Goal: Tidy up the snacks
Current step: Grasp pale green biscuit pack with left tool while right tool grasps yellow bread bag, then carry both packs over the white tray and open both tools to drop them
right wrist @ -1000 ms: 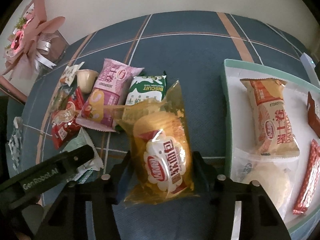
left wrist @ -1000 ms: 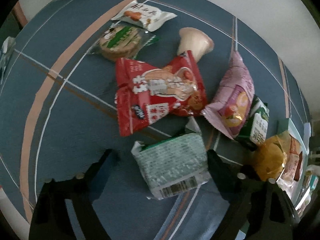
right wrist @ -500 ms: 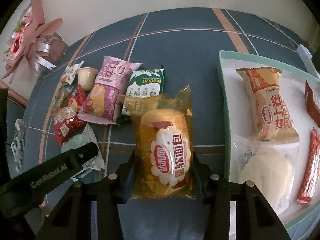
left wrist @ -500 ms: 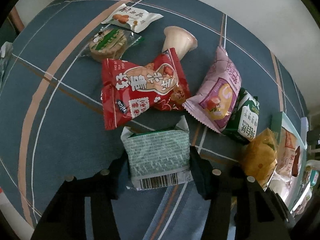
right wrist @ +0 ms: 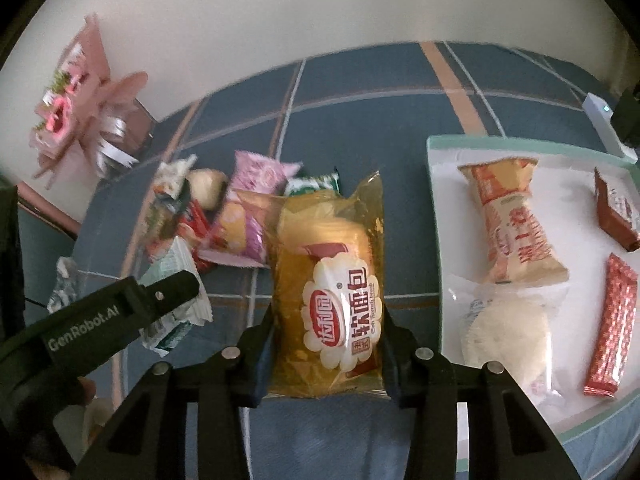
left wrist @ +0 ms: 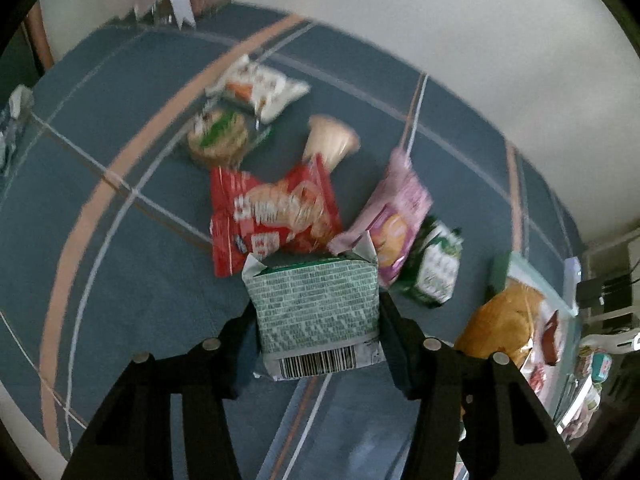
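Both your grippers have closed on a snack and lifted it off the cloth since a second ago. Your left gripper (left wrist: pixel 318 328) now clamps the green packet (left wrist: pixel 318 316), which a second ago lay loose between wide-open jaws; it hangs barcode-end toward you, clear of the red bag (left wrist: pixel 272 220) at twelve o'clock from it. Your right gripper (right wrist: pixel 326 344) is closing on the yellow bread bag (right wrist: pixel 330 296), pads pressing its sides, and the bag sits higher in view than before. This suggests the pick-up step is done for both, and carrying to the tray comes next.

The tray (right wrist: pixel 434 208), teal-rimmed and white inside, lies at three o'clock from the bread bag, close beside it. It holds an orange-and-cream bun pack (right wrist: pixel 512 220) at its near-left, a clear pack of something white (right wrist: pixel 508 332) below that, a red stick pack (right wrist: pixel 612 324) and a brown bar (right wrist: pixel 616 208) toward the right edge. Free space shows in its middle.

The pink bag (left wrist: pixel 400 216), a green-and-white pack (left wrist: pixel 436 268) and others are not yet tidied, on the cloth at ten o'clock.
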A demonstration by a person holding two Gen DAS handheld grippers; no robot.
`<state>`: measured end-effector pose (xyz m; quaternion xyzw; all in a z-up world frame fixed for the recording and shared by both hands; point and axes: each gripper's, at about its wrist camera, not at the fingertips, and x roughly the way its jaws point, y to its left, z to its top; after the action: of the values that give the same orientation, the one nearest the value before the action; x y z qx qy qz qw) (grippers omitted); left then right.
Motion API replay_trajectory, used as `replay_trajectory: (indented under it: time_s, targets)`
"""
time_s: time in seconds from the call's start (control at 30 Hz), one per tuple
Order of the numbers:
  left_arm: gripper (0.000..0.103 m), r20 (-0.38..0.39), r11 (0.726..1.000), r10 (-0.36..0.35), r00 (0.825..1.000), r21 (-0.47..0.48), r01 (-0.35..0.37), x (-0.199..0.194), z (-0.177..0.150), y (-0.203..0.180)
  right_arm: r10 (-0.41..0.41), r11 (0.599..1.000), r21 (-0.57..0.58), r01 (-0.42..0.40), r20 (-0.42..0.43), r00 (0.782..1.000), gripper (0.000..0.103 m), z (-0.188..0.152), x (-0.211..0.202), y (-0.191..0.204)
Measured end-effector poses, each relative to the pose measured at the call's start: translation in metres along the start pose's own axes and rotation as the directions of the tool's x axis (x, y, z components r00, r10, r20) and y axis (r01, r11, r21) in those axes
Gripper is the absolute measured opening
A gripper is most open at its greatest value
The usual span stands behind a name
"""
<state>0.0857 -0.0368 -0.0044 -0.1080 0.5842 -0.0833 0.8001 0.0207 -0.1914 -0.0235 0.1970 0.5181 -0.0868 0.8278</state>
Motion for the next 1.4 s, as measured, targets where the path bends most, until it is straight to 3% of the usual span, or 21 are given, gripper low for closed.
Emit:
replay_trajectory:
  time_s: [0.23, 0.4, 0.63, 0.87, 1.13, 1.4]
  targets:
    - [0.056, 0.086, 0.999, -0.046, 0.995, 0.021, 0.044, -0.042, 0.001, -0.008, 0.034, 0.999, 0.028, -0.036, 0.066, 0.997, 0.046, 0.005, -0.035, -0.004]
    - [0.056, 0.122, 0.997, -0.064, 0.991, 0.05, 0.058, -0.049, 0.002, -0.027, 0.019, 0.998, 0.065, -0.024, 0.078, 0.997, 0.046, 0.008, -0.045, -0.015]
    - [0.056, 0.115, 0.989, -0.093, 0.989, 0.127, 0.078, -0.048, -0.009, -0.057, -0.017, 0.99, 0.14, 0.001, 0.112, 0.994, 0.046, 0.013, -0.07, -0.048]
    - [0.056, 0.08, 0.967, -0.129, 0.988, 0.23, 0.107, -0.042, -0.028, -0.096, -0.093, 0.961, 0.271, 0.051, 0.145, 0.985, 0.046, 0.017, -0.092, -0.106]
    - [0.056, 0.048, 0.912, -0.169, 0.985, 0.386, 0.138, -0.034, -0.063, -0.152, -0.163, 0.903, 0.42, 0.087, 0.148, 0.975, 0.046, 0.01, -0.111, -0.172]
    - [0.056, 0.026, 0.822, -0.157, 0.987, 0.558, 0.116, -0.019, -0.101, -0.204, -0.207, 0.854, 0.507, 0.119, 0.119, 0.971, 0.046, 0.001, -0.113, -0.217]
